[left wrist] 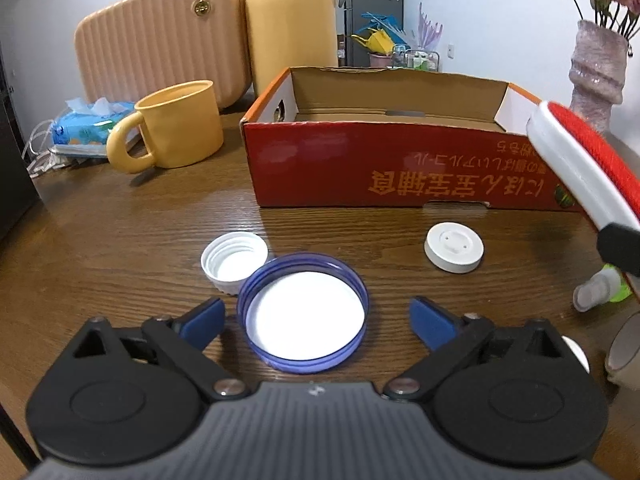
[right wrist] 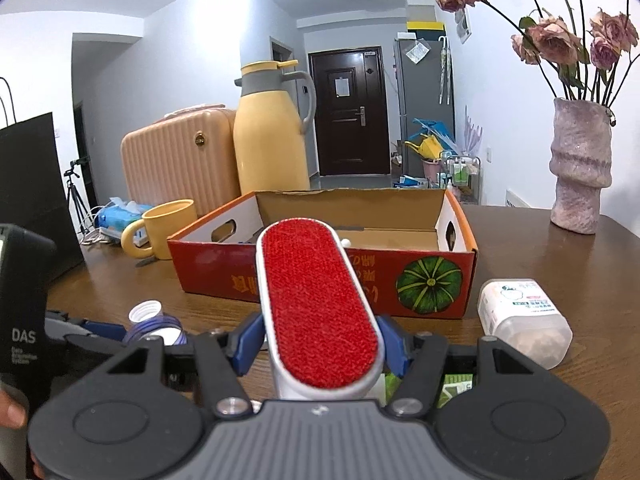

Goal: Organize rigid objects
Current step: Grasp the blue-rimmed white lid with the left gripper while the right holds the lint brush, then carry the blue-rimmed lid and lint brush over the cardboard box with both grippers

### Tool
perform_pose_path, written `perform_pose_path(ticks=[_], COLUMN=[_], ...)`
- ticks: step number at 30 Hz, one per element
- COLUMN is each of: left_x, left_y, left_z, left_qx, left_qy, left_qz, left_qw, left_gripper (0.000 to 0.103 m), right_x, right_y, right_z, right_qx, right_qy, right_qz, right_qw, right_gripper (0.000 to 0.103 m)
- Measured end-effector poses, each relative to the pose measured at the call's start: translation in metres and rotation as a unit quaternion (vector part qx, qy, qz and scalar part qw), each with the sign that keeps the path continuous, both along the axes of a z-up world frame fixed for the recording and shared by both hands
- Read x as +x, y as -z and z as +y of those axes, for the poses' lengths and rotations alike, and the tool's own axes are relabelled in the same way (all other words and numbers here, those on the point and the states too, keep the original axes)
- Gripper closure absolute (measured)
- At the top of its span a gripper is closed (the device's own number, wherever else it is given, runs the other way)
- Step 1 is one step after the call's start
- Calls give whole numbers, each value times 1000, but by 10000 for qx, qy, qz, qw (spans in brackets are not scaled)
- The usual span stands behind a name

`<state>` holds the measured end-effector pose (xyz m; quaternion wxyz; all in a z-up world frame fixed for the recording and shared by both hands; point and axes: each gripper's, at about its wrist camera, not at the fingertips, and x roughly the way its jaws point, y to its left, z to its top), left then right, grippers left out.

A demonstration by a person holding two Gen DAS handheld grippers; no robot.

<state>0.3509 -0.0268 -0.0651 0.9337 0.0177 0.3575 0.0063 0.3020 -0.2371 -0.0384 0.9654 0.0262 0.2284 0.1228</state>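
Observation:
My left gripper (left wrist: 316,320) is open, its blue pads either side of a blue-rimmed lid (left wrist: 303,312) lying upside down on the wooden table. A white screw cap (left wrist: 233,261) touches the lid's far left. A white round disc (left wrist: 454,249) lies further right. My right gripper (right wrist: 318,340) is shut on a white lint brush with a red pad (right wrist: 316,304), held above the table in front of the open red cardboard box (right wrist: 224,268). The brush also shows in the left wrist view (left wrist: 584,164). The box (left wrist: 360,164) looks empty.
A yellow mug (left wrist: 176,128), yellow thermos (left wrist: 290,24), peach case (left wrist: 160,40) and tissue pack (left wrist: 88,124) stand behind left. A vase with flowers (right wrist: 580,168) stands right. A clear white container (right wrist: 524,320) lies right of the brush. A tape roll (left wrist: 624,352) and small bottle (left wrist: 600,292) sit at far right.

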Motion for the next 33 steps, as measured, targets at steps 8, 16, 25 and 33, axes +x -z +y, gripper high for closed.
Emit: perform_pose_path(ticks=[8, 16, 25, 33], left_x=[-8, -16, -30, -25], left_y=[-5, -12, -41, -74], left_z=[10, 22, 25, 13], left_qx=[-238, -326, -407, -445], left_qy=[42, -199, -217, -86], left_qz=[-82, -159, -557, -863], left_qw=[9997, 9991, 9974, 9952], left_gripper=[36, 36, 36, 36], right_x=[-2, -6, -8, -6], right_y=[3, 4, -4, -26], right_z=[-1, 1, -2, -4], right_qx=[22, -27, 47, -104], right_qy=[18, 2, -9, -41], right_qz=[-1, -57, -95, -249], right_qw=[10000, 10000, 9999, 9996], right_gripper=[42, 42, 42, 42])
